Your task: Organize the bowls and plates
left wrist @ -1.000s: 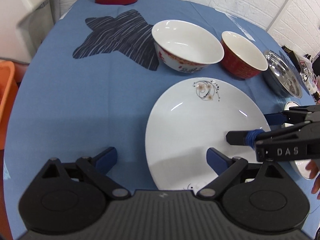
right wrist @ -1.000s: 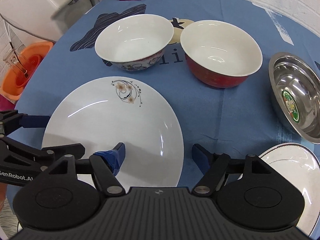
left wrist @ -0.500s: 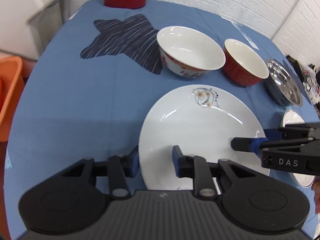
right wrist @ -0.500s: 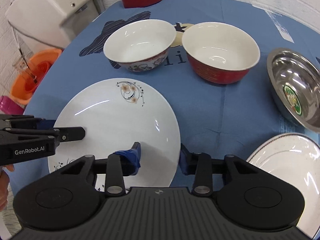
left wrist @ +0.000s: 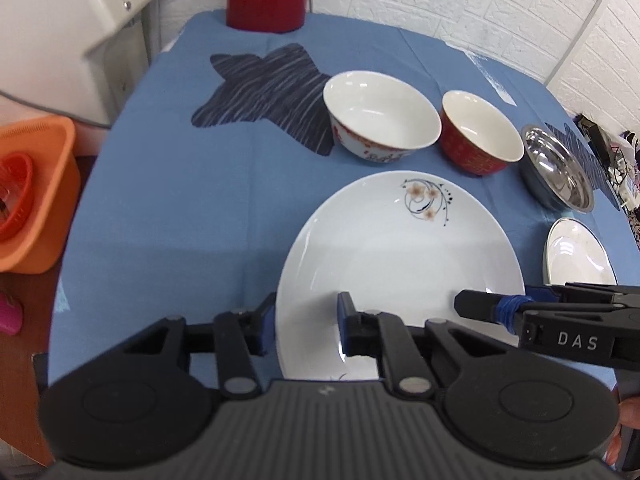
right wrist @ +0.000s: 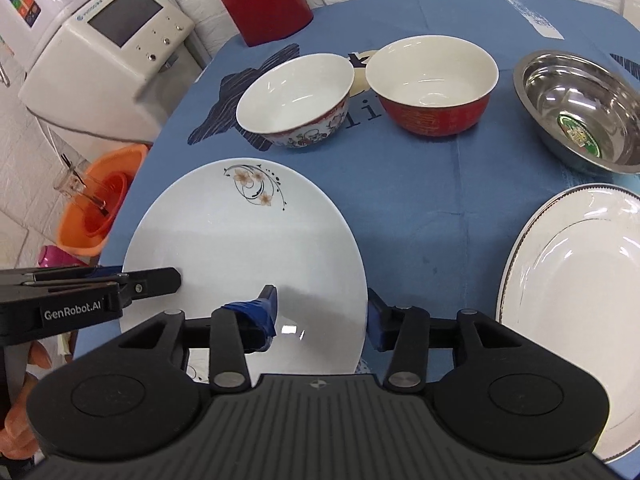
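Both grippers have narrowed since a second ago and now pinch the white flowered plate (left wrist: 400, 248): the left gripper (left wrist: 306, 322) on its left rim, the right gripper (right wrist: 320, 316) on its right rim. The plate has risen above the blue tablecloth (left wrist: 180, 200). Gripper bodies read "DAS" and "GenRobot.AI".

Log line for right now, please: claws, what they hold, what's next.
left claw: shut on flowered plate rim | right claw: shut on opposite rim | plate: gripped both sides | next, likely: stack on rimmed plate
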Available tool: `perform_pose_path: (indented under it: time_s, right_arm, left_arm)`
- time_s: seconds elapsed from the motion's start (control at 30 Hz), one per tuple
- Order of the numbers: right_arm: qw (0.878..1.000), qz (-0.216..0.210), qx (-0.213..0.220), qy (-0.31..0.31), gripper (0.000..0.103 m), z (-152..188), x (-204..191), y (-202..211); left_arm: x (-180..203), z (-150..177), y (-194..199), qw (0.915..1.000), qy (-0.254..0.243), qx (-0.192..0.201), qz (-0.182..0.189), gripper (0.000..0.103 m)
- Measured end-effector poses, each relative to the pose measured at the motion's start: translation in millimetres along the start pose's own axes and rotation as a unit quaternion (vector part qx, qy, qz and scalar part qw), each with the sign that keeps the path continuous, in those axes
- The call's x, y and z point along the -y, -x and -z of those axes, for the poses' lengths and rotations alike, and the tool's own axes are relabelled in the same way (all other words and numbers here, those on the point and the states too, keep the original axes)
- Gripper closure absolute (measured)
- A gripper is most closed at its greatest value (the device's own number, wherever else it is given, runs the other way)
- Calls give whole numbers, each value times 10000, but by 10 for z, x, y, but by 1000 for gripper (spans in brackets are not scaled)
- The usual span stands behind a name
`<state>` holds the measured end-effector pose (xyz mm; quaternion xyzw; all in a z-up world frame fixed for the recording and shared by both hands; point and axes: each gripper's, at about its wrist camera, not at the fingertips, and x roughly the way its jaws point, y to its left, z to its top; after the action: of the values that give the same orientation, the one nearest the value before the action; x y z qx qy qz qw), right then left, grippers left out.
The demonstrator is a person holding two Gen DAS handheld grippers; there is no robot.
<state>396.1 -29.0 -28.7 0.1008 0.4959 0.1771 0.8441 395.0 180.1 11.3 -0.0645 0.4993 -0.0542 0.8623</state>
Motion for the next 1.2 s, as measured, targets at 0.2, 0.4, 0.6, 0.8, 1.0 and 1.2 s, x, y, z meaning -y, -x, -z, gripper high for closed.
perform_pose_path:
  time_s: [0.2,0.4,0.6,0.8,1.0,1.2]
  right_arm:
    - [9997,-214,-73,-123,71,27,-13,127]
    - [9998,-192,11,70,69,210,-197,429]
    - [9997,-124,-64,183,66,715,-338,607]
    - [9991,74,-213,359,64,1217,-423,588]
    - [9988,120,-77,477,63,1442,-424,605]
    - [9978,81,4,656,63,1473,-417,613]
  left_arm:
    - [16,-1,199,10000,-2,-18,54,91]
    - [113,284,547,9999,-118,55,-83,91]
    - [72,849,769,10000,-23,10,-74,91]
    - [93,1428,792,9997,-105,-168,-133,90]
    - [118,1646,810,9997,-166,-61,-170,89]
    - [158,1761,820,9984,-356,68,-427,80]
